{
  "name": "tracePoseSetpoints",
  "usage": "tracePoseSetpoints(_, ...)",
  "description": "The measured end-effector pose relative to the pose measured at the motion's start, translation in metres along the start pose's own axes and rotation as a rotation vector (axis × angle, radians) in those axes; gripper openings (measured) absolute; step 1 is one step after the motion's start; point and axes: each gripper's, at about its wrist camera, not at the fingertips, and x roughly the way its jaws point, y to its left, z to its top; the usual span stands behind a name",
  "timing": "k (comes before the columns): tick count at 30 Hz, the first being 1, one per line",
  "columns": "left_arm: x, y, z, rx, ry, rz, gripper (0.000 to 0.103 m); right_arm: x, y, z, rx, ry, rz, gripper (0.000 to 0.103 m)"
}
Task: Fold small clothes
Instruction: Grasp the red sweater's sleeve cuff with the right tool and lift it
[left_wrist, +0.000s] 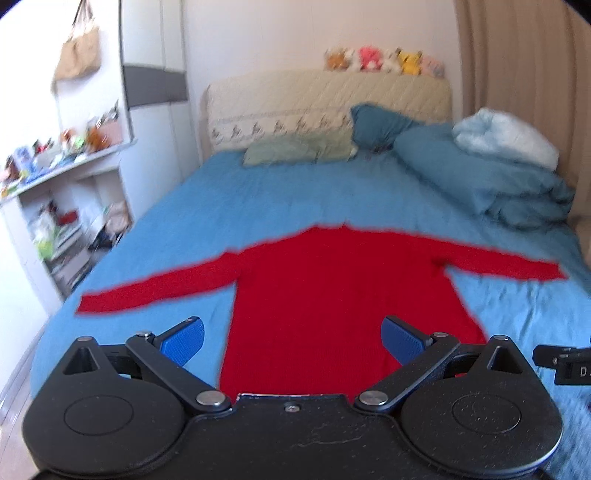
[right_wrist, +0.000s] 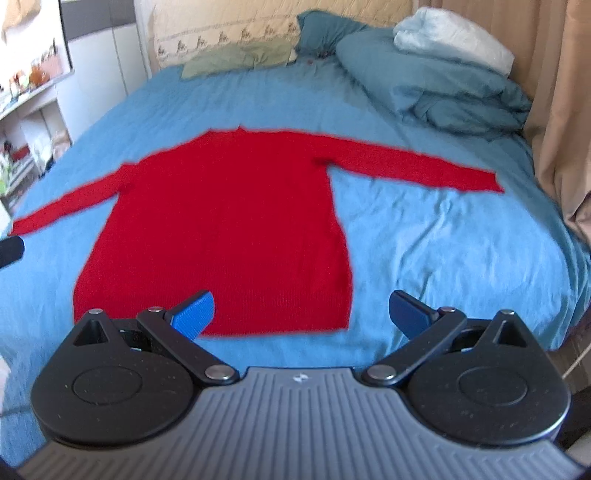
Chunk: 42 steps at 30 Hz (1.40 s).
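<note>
A red long-sleeved sweater (left_wrist: 317, 288) lies flat on the blue bed sheet (left_wrist: 258, 199), hem toward me, both sleeves spread out sideways. It also shows in the right wrist view (right_wrist: 221, 221). My left gripper (left_wrist: 293, 338) is open and empty, above the hem's left part. My right gripper (right_wrist: 301, 314) is open and empty, above the hem's right corner. The right gripper's edge shows at the left wrist view's right side (left_wrist: 565, 363).
A teal duvet pile (left_wrist: 487, 181) with a pale blanket (left_wrist: 506, 136) lies at the bed's far right. Pillows (left_wrist: 295, 149) and a beige headboard (left_wrist: 325, 99) are at the far end. Cluttered white shelves (left_wrist: 62, 206) stand left. A curtain (right_wrist: 554, 110) hangs right.
</note>
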Motion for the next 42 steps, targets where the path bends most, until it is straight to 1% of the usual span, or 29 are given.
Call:
tracePoseSetpoints(2, 0.011, -0.006, 0.026, 0.012, -0.03, -0.028, 0.103, 0.003, -0.017, 0.022, 0.053, -0.033, 0.004, 0.103)
tracePoseSetpoints(4, 0.032, -0.015, 0.055, 0.028, -0.05, -0.044, 0.103, 0.013, -0.037, 0.047, 0.109, -0.057, 0.005, 0.103)
tracePoseSetpoints(5, 0.043, -0.019, 0.068, 0.036, -0.065, -0.052, 0.103, 0.019, -0.047, 0.059, 0.124, -0.072, -0.006, 0.103)
tracePoseSetpoints(7, 0.074, -0.031, 0.094, 0.055, -0.082, -0.053, 0.103, 0.036, -0.068, 0.083, 0.14, -0.106, -0.061, 0.103)
tracePoseSetpoints(9, 0.112, -0.044, 0.116, 0.073, -0.067, -0.079, 0.103, 0.059, -0.091, 0.103, 0.159, -0.142, -0.112, 0.103)
tracePoseSetpoints(11, 0.151, -0.054, 0.132, 0.07, -0.039, -0.105, 0.103, 0.089, -0.12, 0.119, 0.203, -0.163, -0.132, 0.103)
tracePoseSetpoints(12, 0.177, -0.062, 0.14, 0.066, -0.015, -0.126, 0.103, 0.106, -0.136, 0.125, 0.235, -0.171, -0.134, 0.103)
tracePoseSetpoints(15, 0.246, -0.084, 0.149, 0.064, 0.06, -0.16, 0.103, 0.161, -0.182, 0.132, 0.331, -0.168, -0.153, 0.103)
tracePoseSetpoints(16, 0.275, -0.094, 0.147, 0.062, 0.101, -0.174, 0.103, 0.178, -0.197, 0.13, 0.372, -0.161, -0.16, 0.103)
tracePoseSetpoints(17, 0.295, -0.102, 0.146, 0.058, 0.132, -0.183, 0.103, 0.196, -0.213, 0.127, 0.418, -0.158, -0.17, 0.103)
tracePoseSetpoints(19, 0.338, -0.122, 0.141, 0.05, 0.2, -0.196, 0.103, 0.23, -0.24, 0.119, 0.49, -0.137, -0.214, 0.103)
tracePoseSetpoints(21, 0.377, -0.143, 0.132, 0.057, 0.251, -0.217, 0.103, 0.259, -0.262, 0.108, 0.534, -0.128, -0.249, 0.103)
tracePoseSetpoints(23, 0.408, -0.162, 0.123, 0.073, 0.283, -0.229, 0.103, 0.286, -0.279, 0.096, 0.546, -0.118, -0.292, 0.103)
tracePoseSetpoints(24, 0.423, -0.171, 0.118, 0.082, 0.293, -0.229, 0.103, 0.299, -0.286, 0.091, 0.55, -0.112, -0.305, 0.101)
tracePoseSetpoints(25, 0.435, -0.178, 0.113, 0.089, 0.304, -0.227, 0.103, 0.308, -0.292, 0.085, 0.552, -0.11, -0.31, 0.096)
tracePoseSetpoints(26, 0.447, -0.184, 0.109, 0.092, 0.315, -0.228, 0.103, 0.318, -0.298, 0.082, 0.555, -0.11, -0.315, 0.092)
tracePoseSetpoints(27, 0.46, -0.192, 0.105, 0.093, 0.323, -0.229, 0.103, 0.326, -0.303, 0.078, 0.551, -0.119, -0.327, 0.086)
tracePoseSetpoints(29, 0.481, -0.203, 0.099, 0.088, 0.338, -0.235, 0.103, 0.337, -0.304, 0.077, 0.522, -0.156, -0.34, 0.084)
tracePoseSetpoints(31, 0.5, -0.212, 0.094, 0.088, 0.357, -0.228, 0.103, 0.347, -0.301, 0.079, 0.467, -0.178, -0.367, 0.075)
tracePoseSetpoints(32, 0.509, -0.216, 0.091, 0.09, 0.37, -0.221, 0.103, 0.352, -0.3, 0.08, 0.444, -0.182, -0.385, 0.072)
tracePoseSetpoints(34, 0.525, -0.224, 0.084, 0.098, 0.388, -0.21, 0.103, 0.361, -0.299, 0.082, 0.426, -0.184, -0.418, 0.055)
tracePoseSetpoints(35, 0.53, -0.226, 0.08, 0.104, 0.397, -0.206, 0.103, 0.363, -0.299, 0.082, 0.423, -0.188, -0.434, 0.051)
tracePoseSetpoints(37, 0.534, -0.23, 0.074, 0.12, 0.393, -0.201, 0.103, 0.368, -0.299, 0.085, 0.413, -0.191, -0.456, 0.039)
tracePoseSetpoints(38, 0.534, -0.232, 0.073, 0.128, 0.384, -0.2, 0.103, 0.368, -0.298, 0.087, 0.404, -0.191, -0.465, 0.036)
tracePoseSetpoints(40, 0.535, -0.234, 0.073, 0.134, 0.388, -0.203, 0.103, 0.369, -0.296, 0.092, 0.387, -0.185, -0.473, 0.024)
tracePoseSetpoints(42, 0.539, -0.233, 0.075, 0.13, 0.409, -0.213, 0.103, 0.371, -0.294, 0.099, 0.375, -0.169, -0.479, 0.022)
